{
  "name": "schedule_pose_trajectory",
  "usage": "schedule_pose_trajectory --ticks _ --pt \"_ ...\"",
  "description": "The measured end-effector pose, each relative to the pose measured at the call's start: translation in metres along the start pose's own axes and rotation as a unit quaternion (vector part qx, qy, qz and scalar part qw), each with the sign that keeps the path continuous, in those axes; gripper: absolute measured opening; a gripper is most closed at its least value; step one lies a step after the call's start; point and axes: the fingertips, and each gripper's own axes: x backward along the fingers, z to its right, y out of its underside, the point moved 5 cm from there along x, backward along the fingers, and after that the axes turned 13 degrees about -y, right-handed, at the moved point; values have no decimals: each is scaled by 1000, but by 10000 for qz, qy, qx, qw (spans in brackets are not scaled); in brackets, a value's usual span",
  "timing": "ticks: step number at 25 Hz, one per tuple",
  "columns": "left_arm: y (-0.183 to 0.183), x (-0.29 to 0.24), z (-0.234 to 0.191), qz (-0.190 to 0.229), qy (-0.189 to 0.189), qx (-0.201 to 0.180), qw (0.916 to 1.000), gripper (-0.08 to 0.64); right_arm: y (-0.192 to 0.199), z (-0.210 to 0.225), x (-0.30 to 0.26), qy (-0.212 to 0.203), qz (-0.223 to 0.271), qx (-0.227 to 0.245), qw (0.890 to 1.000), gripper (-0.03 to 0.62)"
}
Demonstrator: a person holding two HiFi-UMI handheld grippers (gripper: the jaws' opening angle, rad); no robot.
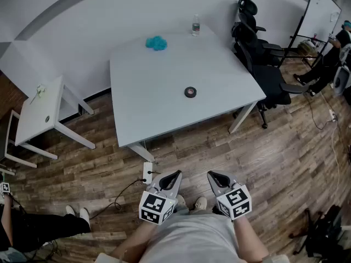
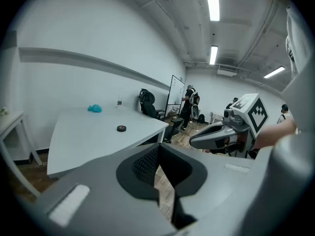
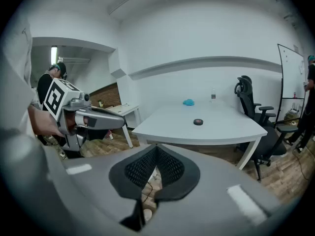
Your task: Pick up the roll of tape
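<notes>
A small black roll of tape (image 1: 190, 92) lies flat on the white table (image 1: 159, 108), right of its middle; it also shows in the left gripper view (image 2: 121, 128) and the right gripper view (image 3: 198, 122). Both grippers hang side by side over the wooden floor, well short of the table's near edge. My left gripper (image 1: 174, 176) is shut with nothing in it. My right gripper (image 1: 213, 176) is shut as well and holds nothing. Each gripper shows in the other's view, the right one (image 2: 193, 141) and the left one (image 3: 120, 124).
A teal cloth (image 1: 157, 43) and a clear bottle (image 1: 196, 25) sit at the table's far side. Black office chairs (image 1: 258, 53) stand to its right, a small white side table (image 1: 41, 111) to its left. A power strip with cables (image 1: 147, 172) lies on the floor.
</notes>
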Motion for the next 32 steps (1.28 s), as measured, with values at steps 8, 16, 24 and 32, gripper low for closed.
schedule_pose_trajectory --ticks 8,16,24,32 --pt "-5 3 -7 9 -20 28 10000 18 -5 -4 -1 -14 -50 109 9999 5" --pt "-2 2 -18 -22 110 -82 9999 18 -10 -10 -14 -11 142 -81 9999 6" --pt "-2 5 -33 6 174 -139 9998 18 -16 -17 -27 46 138 -65 9999 6" --pt "-3 -2 -39 15 258 -120 9996 18 -15 -13 -28 175 133 -98 9997 6"
